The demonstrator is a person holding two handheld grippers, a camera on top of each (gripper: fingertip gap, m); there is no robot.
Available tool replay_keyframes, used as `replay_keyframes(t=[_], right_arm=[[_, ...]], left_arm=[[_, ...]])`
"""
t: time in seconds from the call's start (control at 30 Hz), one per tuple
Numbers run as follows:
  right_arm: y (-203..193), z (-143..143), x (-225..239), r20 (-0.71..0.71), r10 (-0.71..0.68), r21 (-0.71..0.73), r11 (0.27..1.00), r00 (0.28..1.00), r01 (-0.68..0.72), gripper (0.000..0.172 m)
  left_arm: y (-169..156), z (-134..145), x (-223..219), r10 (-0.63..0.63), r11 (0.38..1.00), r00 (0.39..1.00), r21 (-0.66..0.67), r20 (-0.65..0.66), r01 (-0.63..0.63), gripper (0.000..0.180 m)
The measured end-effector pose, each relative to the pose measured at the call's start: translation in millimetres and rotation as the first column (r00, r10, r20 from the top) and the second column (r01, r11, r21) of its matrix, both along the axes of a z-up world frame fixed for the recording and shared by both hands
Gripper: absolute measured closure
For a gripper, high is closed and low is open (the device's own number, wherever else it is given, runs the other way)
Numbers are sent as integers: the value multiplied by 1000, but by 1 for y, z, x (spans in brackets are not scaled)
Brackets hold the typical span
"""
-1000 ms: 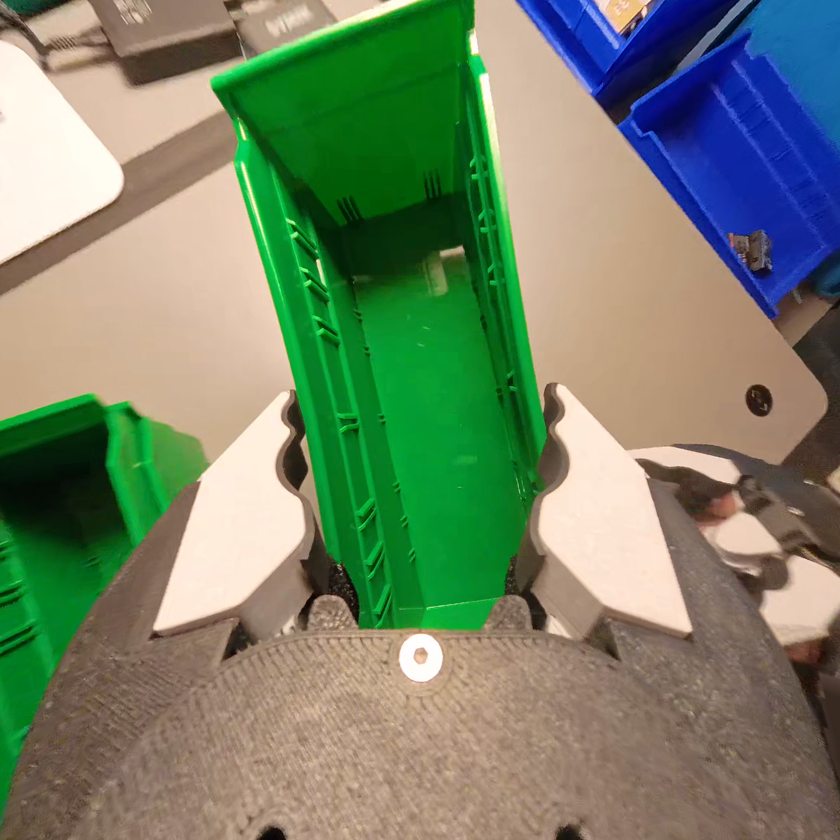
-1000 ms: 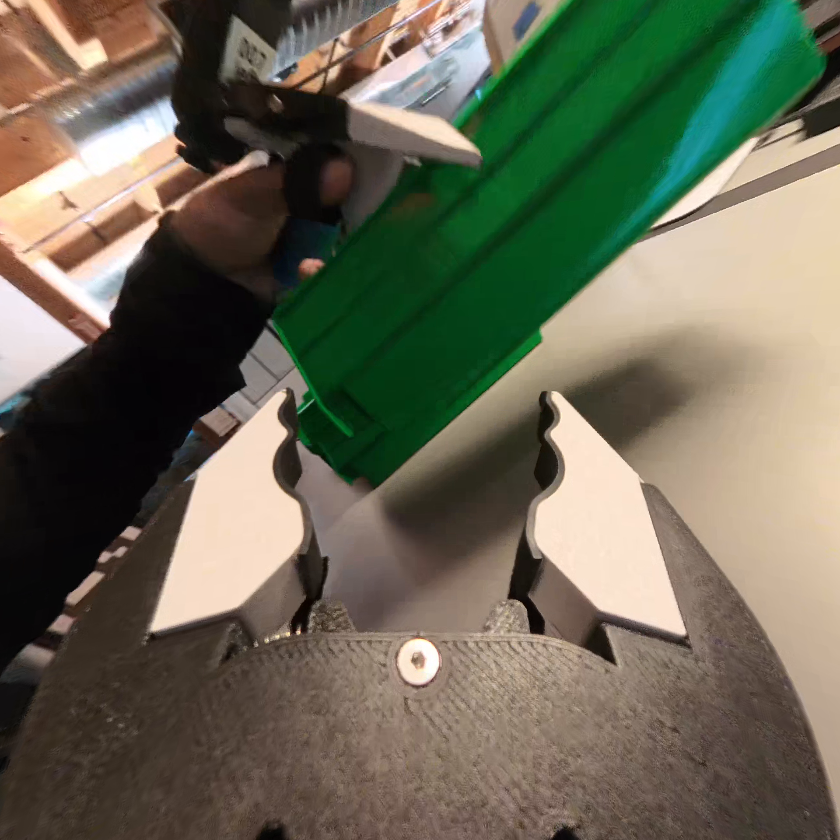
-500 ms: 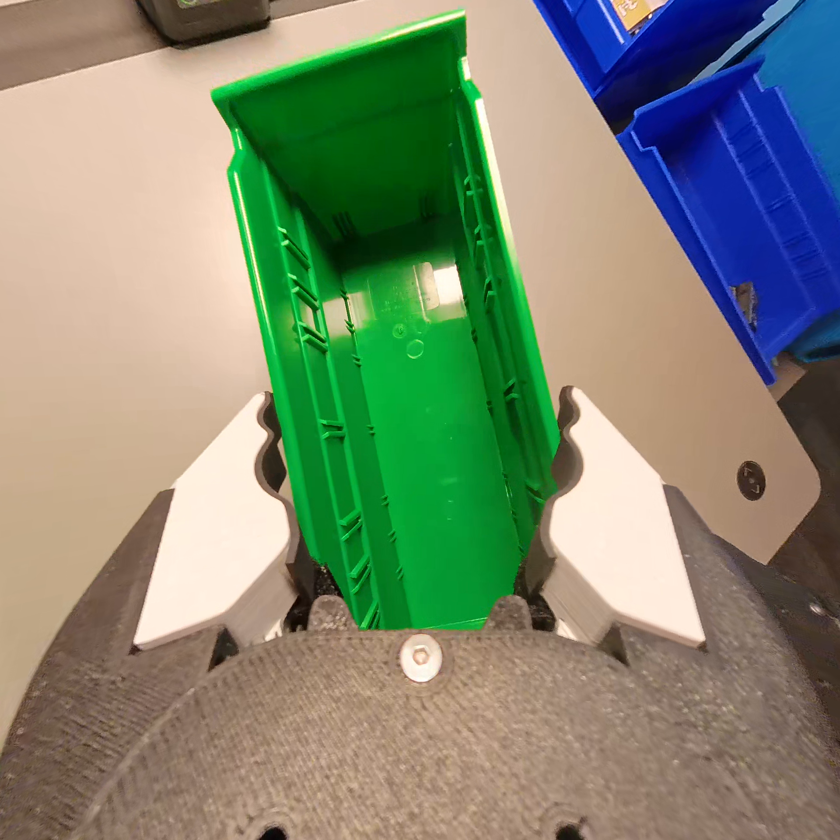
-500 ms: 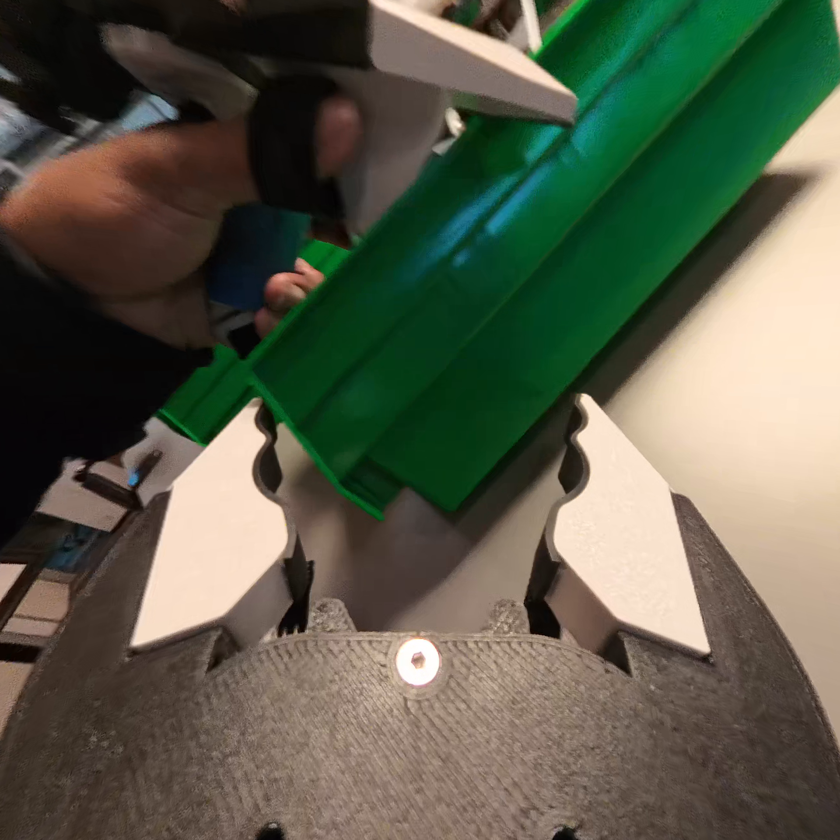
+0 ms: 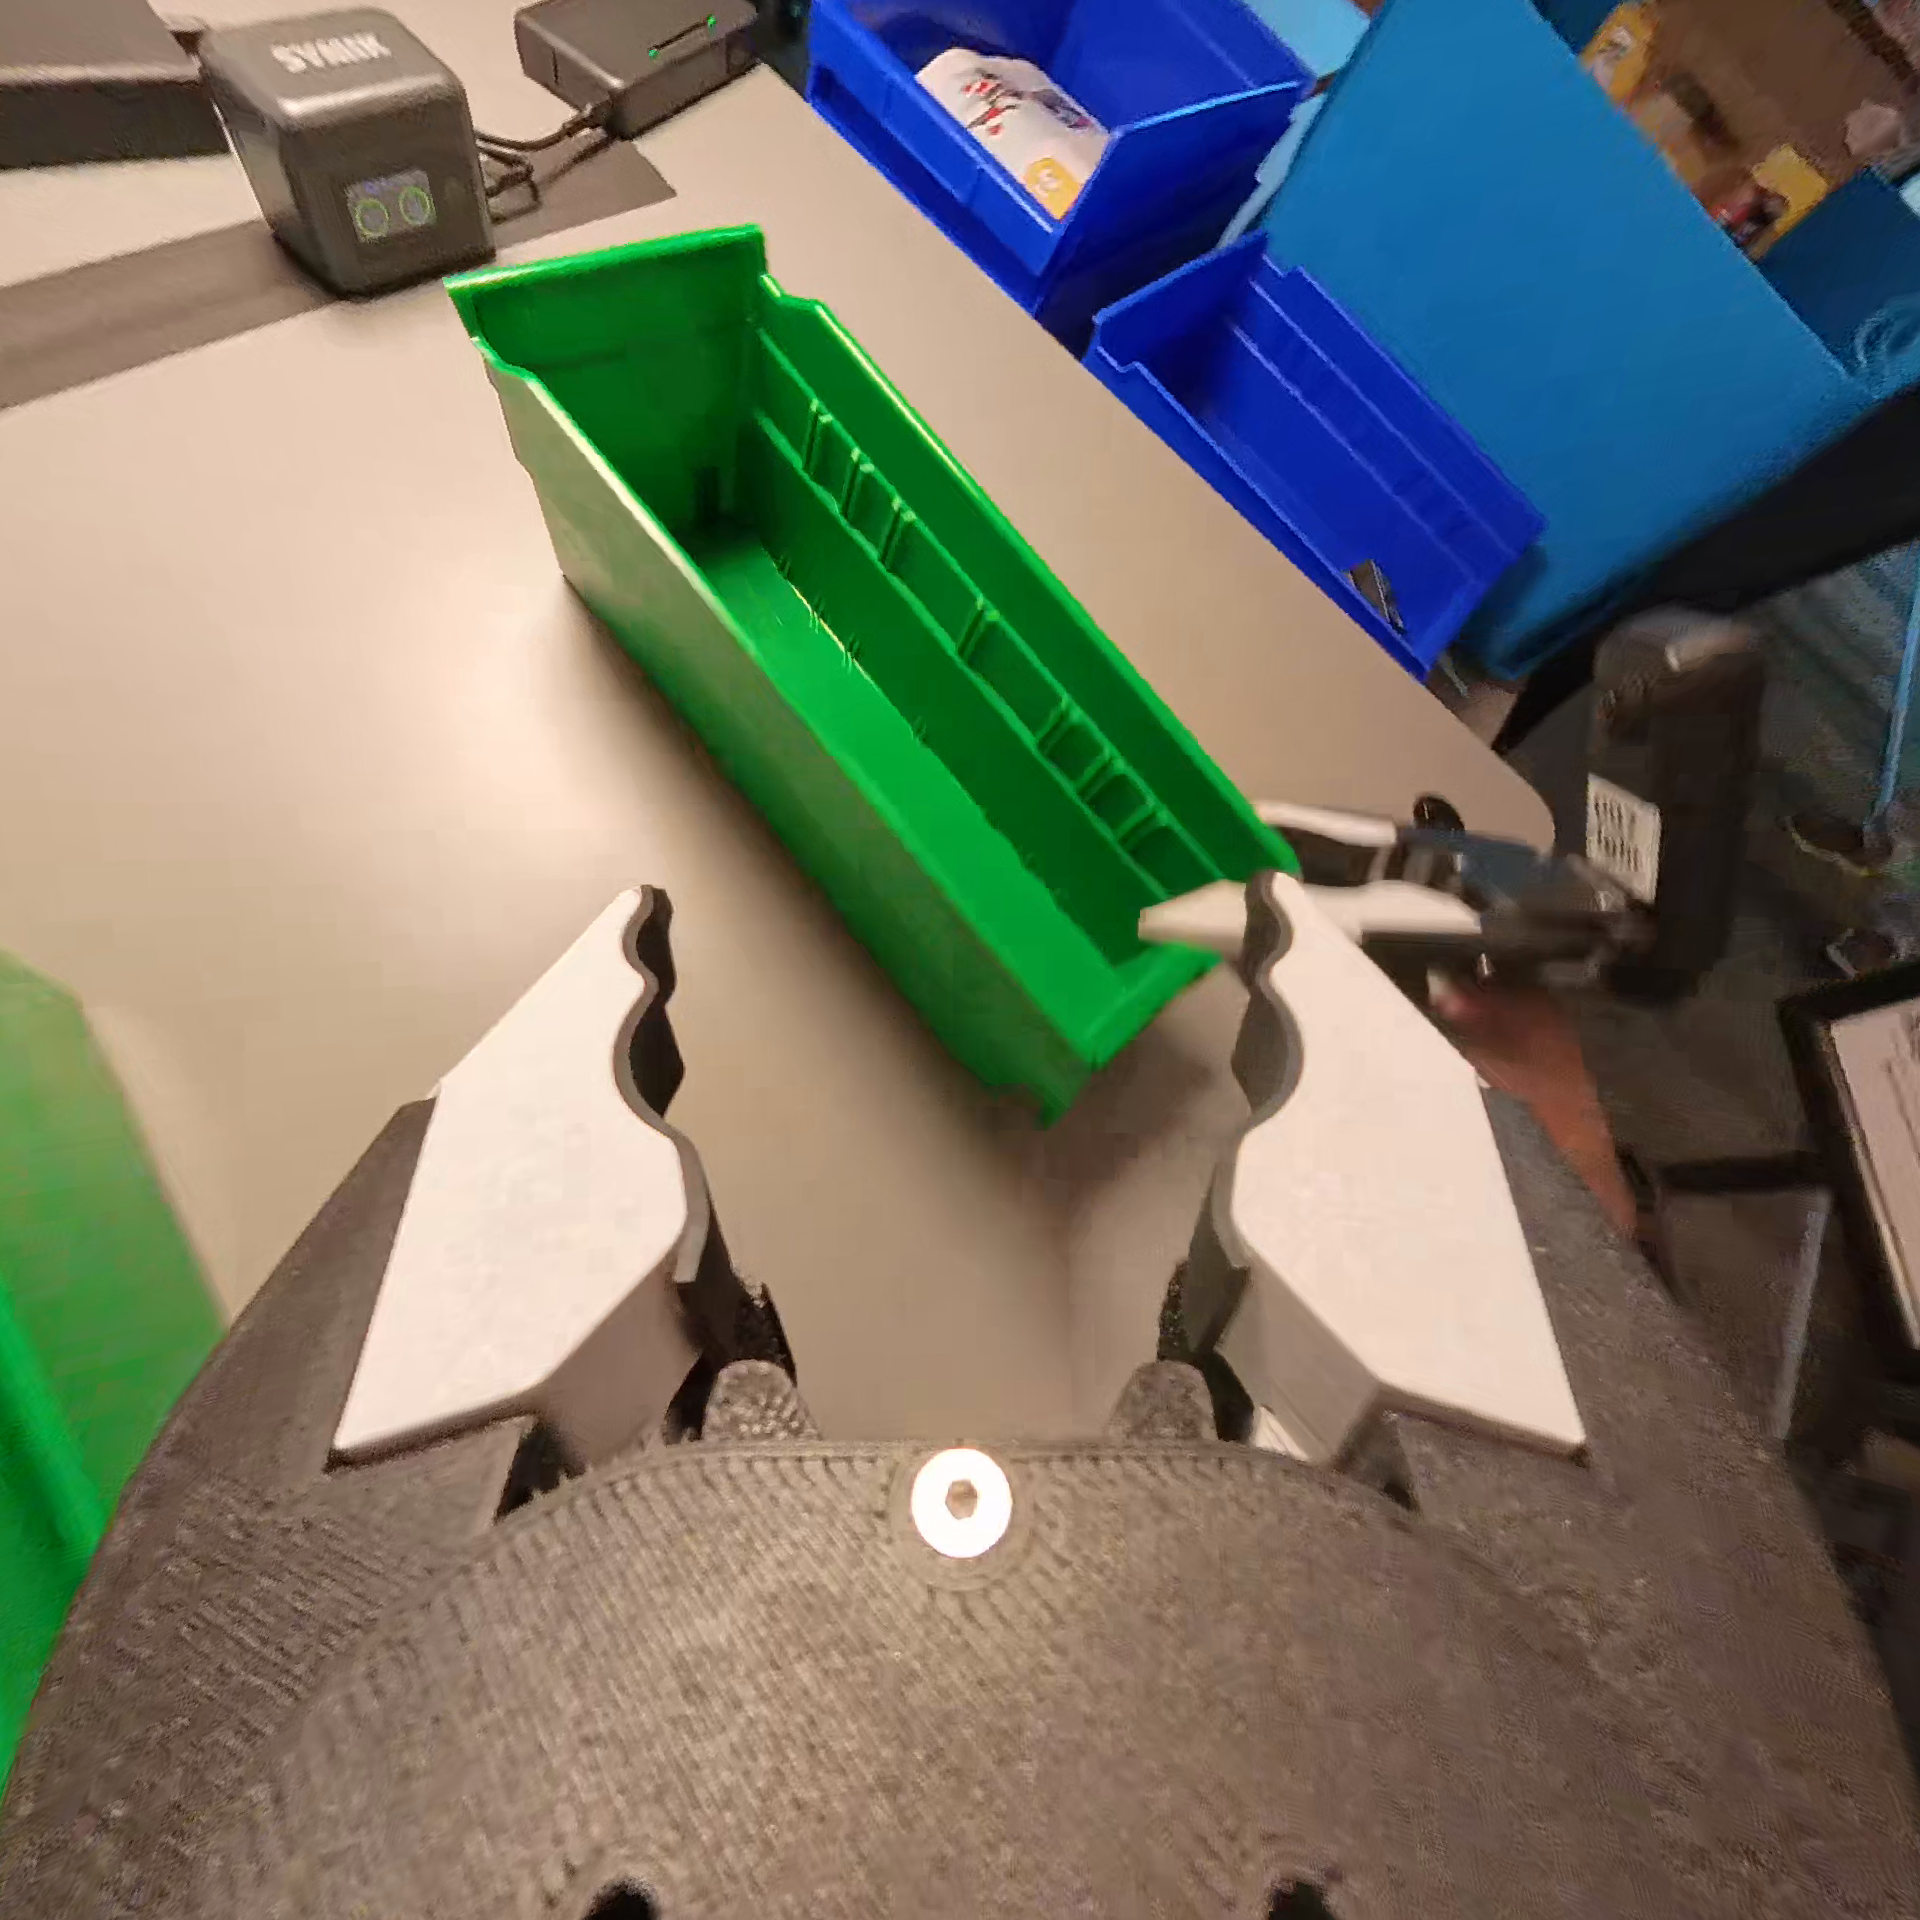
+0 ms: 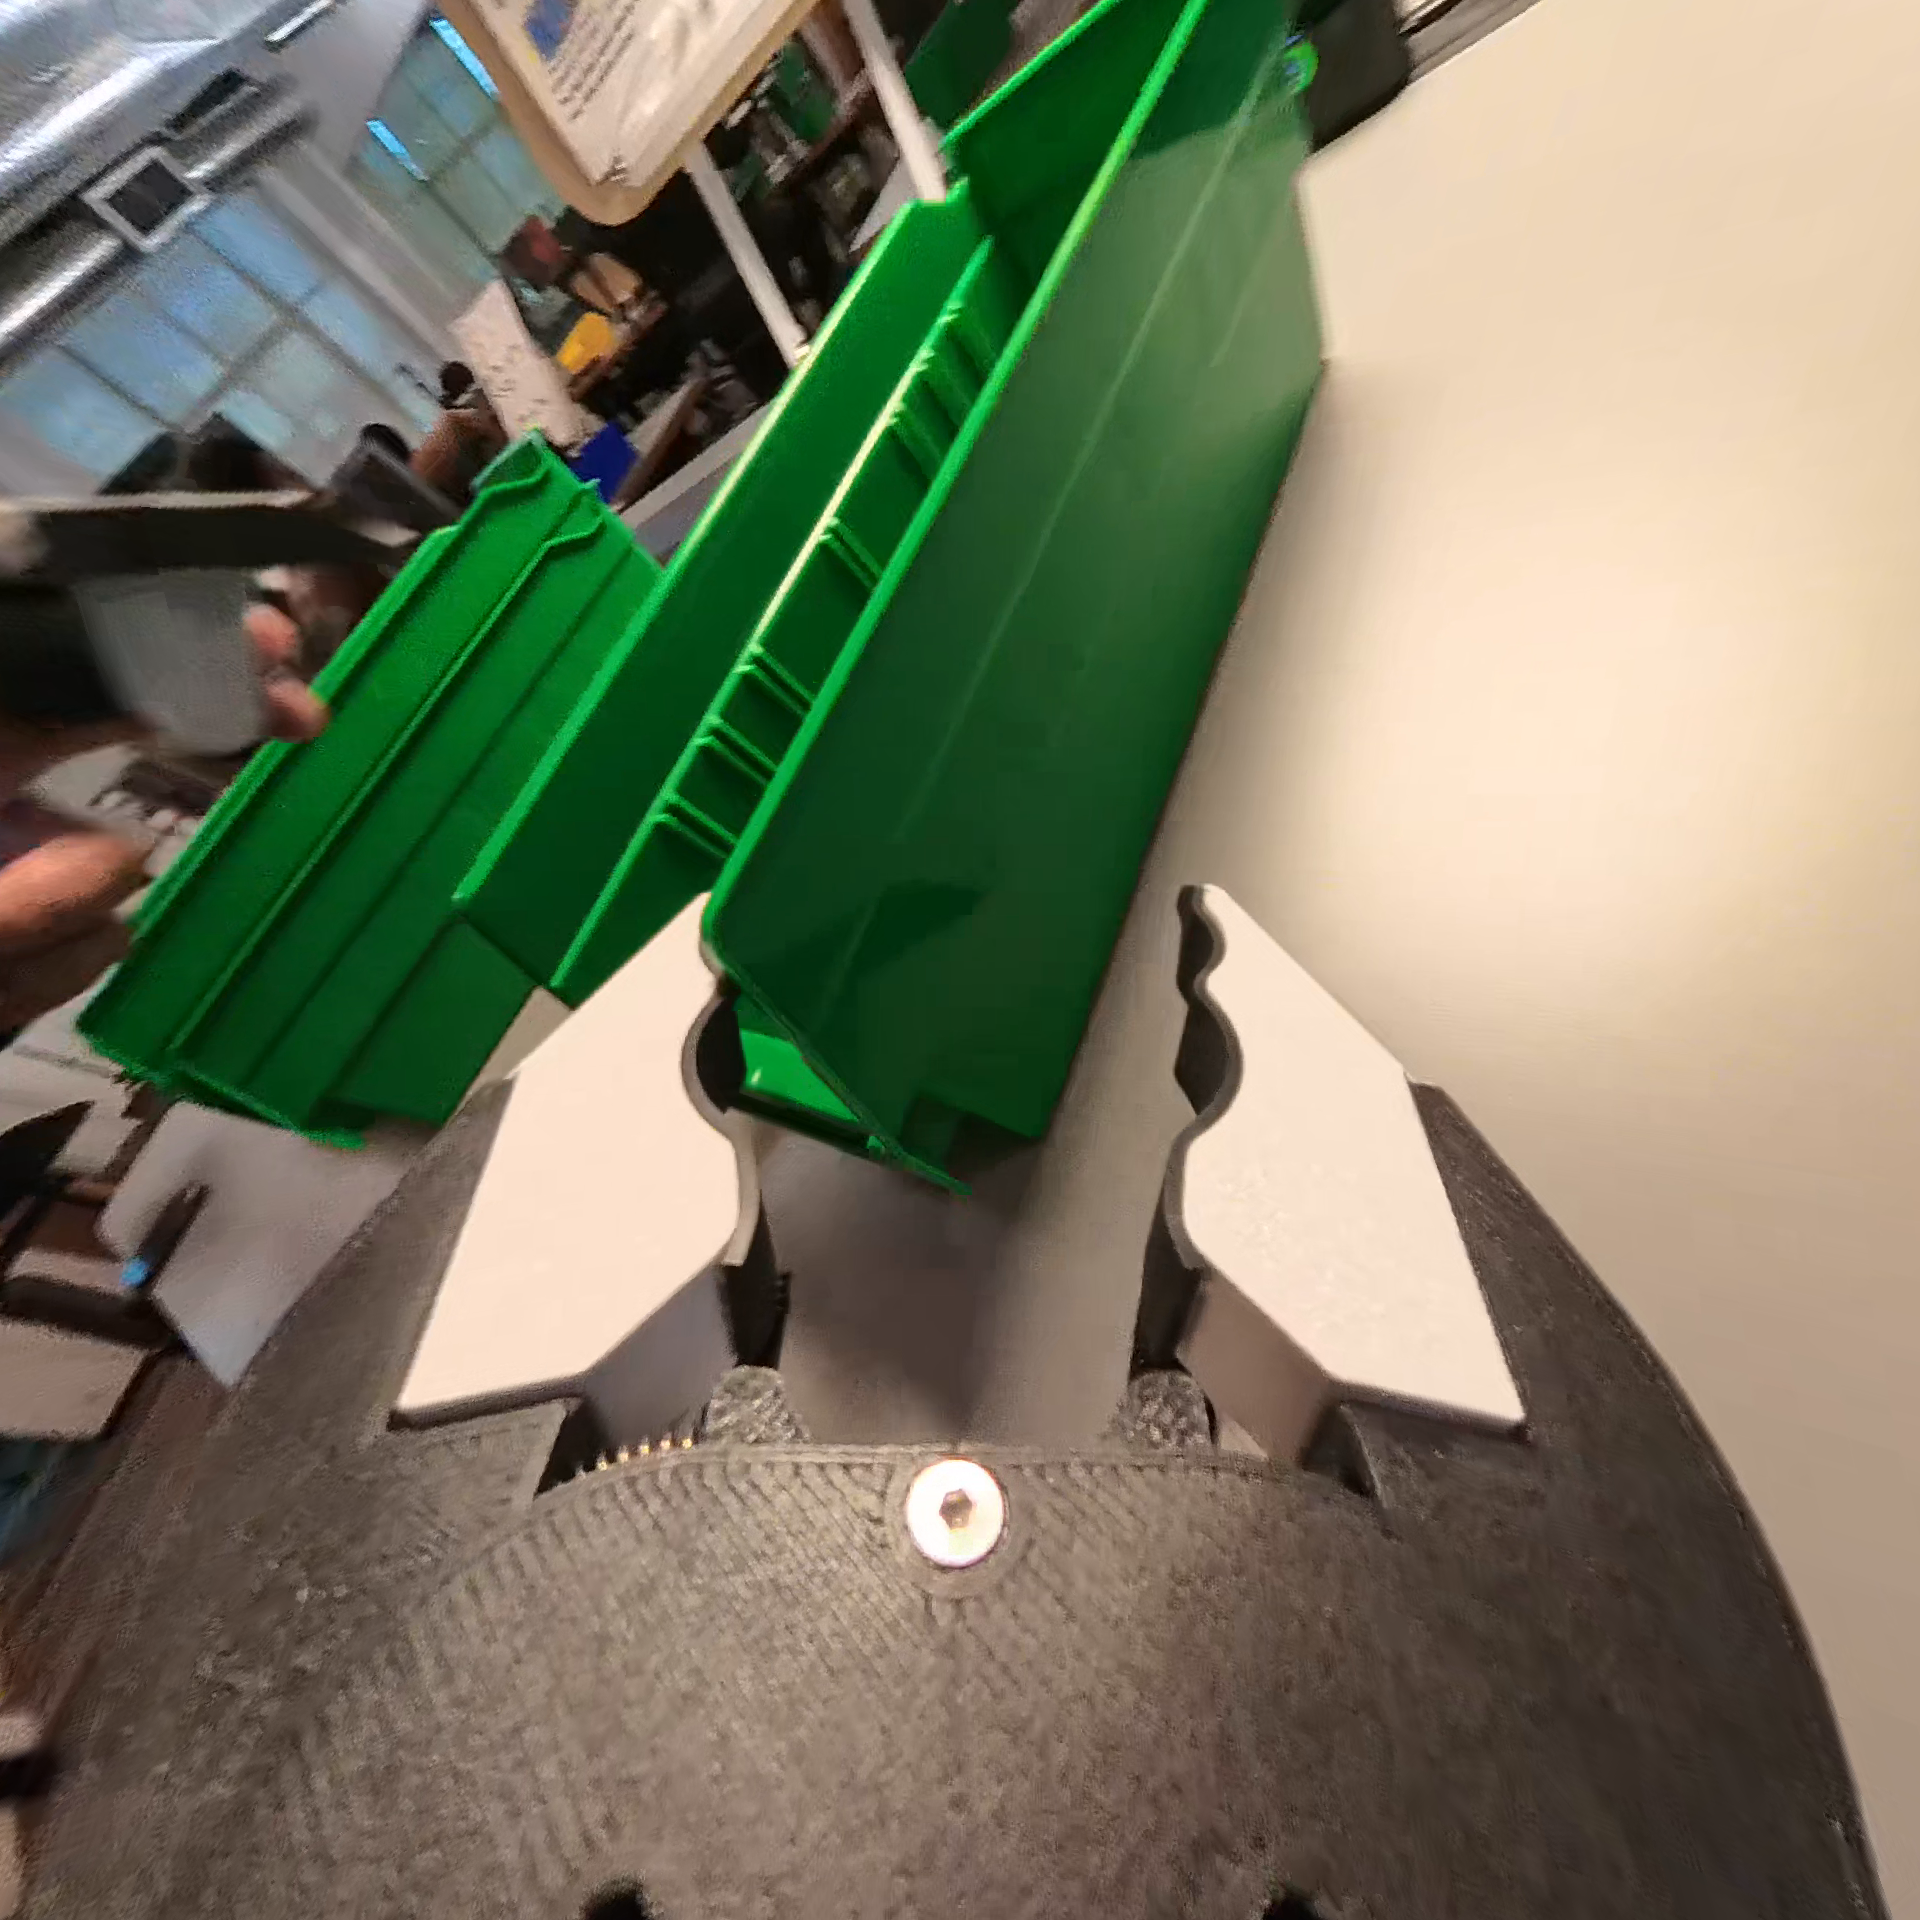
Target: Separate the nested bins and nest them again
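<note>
A long green bin (image 5: pixel 831 665) lies open side up on the grey table (image 5: pixel 260 675). My left gripper (image 5: pixel 956 904) is open and empty, drawn back from the bin's near end. My right gripper (image 5: pixel 1257 873) stands at that bin's near right corner, one finger (image 5: pixel 1195 920) inside and one outside. In the right wrist view the bin's side wall (image 6: pixel 1018 675) stands between my right gripper's (image 6: pixel 951 904) fingers. The right pad (image 6: pixel 1210 997) is clear of the wall, so the gripper is open. A second green bin (image 6: pixel 395 810) lies beside the first and also shows in the left wrist view (image 5: pixel 73 1247).
Blue bins (image 5: pixel 1299 436) stand along the table's right side. A dark grey box device (image 5: pixel 353 145) and a flat black unit (image 5: pixel 634 52) sit at the back. The table's rounded corner (image 5: pixel 1496 800) is near the right gripper. A hand (image 6: pixel 62 883) shows at the far left.
My left gripper has let go of the green bin and pulled back; the bin now lies on the table. My right gripper has moved onto the bin's end and its fingers have narrowed.
</note>
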State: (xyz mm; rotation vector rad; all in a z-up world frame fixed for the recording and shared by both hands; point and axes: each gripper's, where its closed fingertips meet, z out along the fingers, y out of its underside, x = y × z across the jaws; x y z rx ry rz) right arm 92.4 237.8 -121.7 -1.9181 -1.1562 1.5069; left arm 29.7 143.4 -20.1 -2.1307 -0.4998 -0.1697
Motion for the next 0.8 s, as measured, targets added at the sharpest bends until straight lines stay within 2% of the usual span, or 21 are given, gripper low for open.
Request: replay_keyframes(t=[0.1, 0.2, 0.3, 0.37, 0.4, 0.43, 0.47, 0.5, 0.6, 0.73, 0.8], right_arm=[[10, 0, 6, 11, -49, 41, 998, 999, 49, 88], [8, 6, 16, 15, -52, 92, 994, 999, 50, 87], [0, 43, 34, -75, -86, 172, 980, 993, 98, 88], [-30, 64, 37, -123, -23, 199, 979, 992, 47, 88], [-48, 71, 33, -134, 13, 190, 982, 991, 12, 74], [-67, 75, 29, -139, 58, 187, 982, 989, -31, 71], [-90, 78, 23, -154, 123, 187, 978, 980, -93, 79], [-104, 76, 18, -137, 134, 189, 976, 981, -107, 87], [-123, 68, 5, -64, 97, 320, 945, 993, -71, 81], [-105, 46, -11, 32, 10, 369, 929, 999, -21, 79], [-106, 39, -19, 44, 37, 313, 948, 998, -48, 75]], left_arm=[[-58, 6, 7, -49, 999, 994, -15, -100, 48, 73], [-125, 12, -6, -1, 999, 972, -42, -237, -9, 73], [-188, 23, -31, 115, 992, 942, -16, -314, -126, 73], [-223, 25, -50, 200, 979, 926, 20, -319, -205, 73], [-236, 22, -57, 231, 972, 923, 36, -306, -231, 73], [-246, 14, -63, 248, 968, 927, 44, -281, -246, 73], [-253, 3, -64, 243, 970, 938, 38, -249, -241, 73], [-256, -10, -61, 222, 975, 950, 26, -219, -221, 74], [-259, -39, -61, 221, 975, 958, 21, -185, -221, 73], [-256, -42, -62, 236, 972, 948, 76, -215, -224, 80], [-254, -41, -59, 225, 974, 947, 87, -229, -210, 80]])
